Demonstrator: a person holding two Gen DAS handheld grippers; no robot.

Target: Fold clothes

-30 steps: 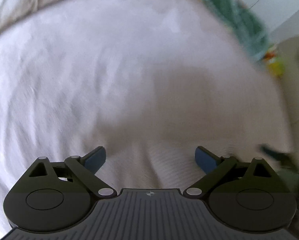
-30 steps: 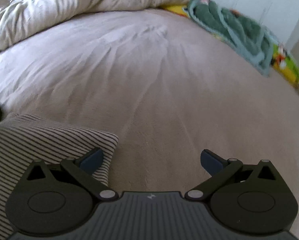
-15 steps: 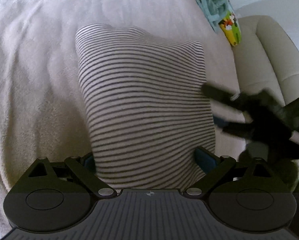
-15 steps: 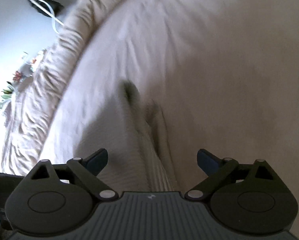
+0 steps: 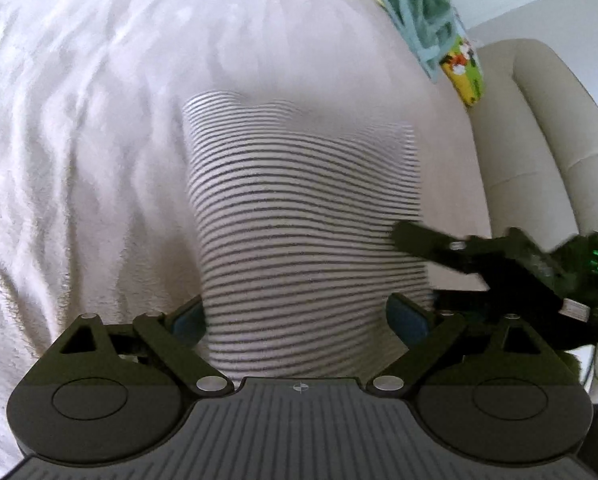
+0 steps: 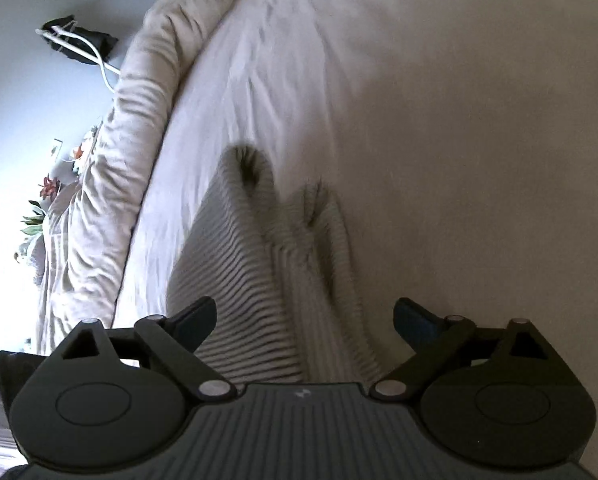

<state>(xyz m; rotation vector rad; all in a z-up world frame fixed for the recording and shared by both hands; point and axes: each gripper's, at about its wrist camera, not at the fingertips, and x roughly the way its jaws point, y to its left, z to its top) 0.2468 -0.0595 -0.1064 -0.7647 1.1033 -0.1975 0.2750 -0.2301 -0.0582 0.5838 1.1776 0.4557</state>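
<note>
A folded black-and-white striped garment (image 5: 299, 208) lies flat on the pale bedsheet (image 5: 79, 120). My left gripper (image 5: 297, 314) hovers over its near end, open, with the cloth's width filling the gap between the blue pads. In the left wrist view my right gripper (image 5: 423, 268) sits at the garment's right edge, rolled on its side. In the right wrist view the striped garment (image 6: 235, 280) shows its layered fold edge, running up from between the jaws. The right gripper (image 6: 305, 312) is open wide and its pads stand clear of the cloth.
A green blanket (image 5: 419, 4) and a colourful cushion (image 5: 463, 72) lie at the bed's far right. A beige sofa (image 5: 547, 140) stands beside the bed. A rumpled cream duvet (image 6: 139, 120) lines the far edge, with a wall and white cables (image 6: 75, 40) behind.
The left view swung from bare sheet onto the striped garment and drew back a little. The right gripper rolled onto its side and shifted to the garment's edge.
</note>
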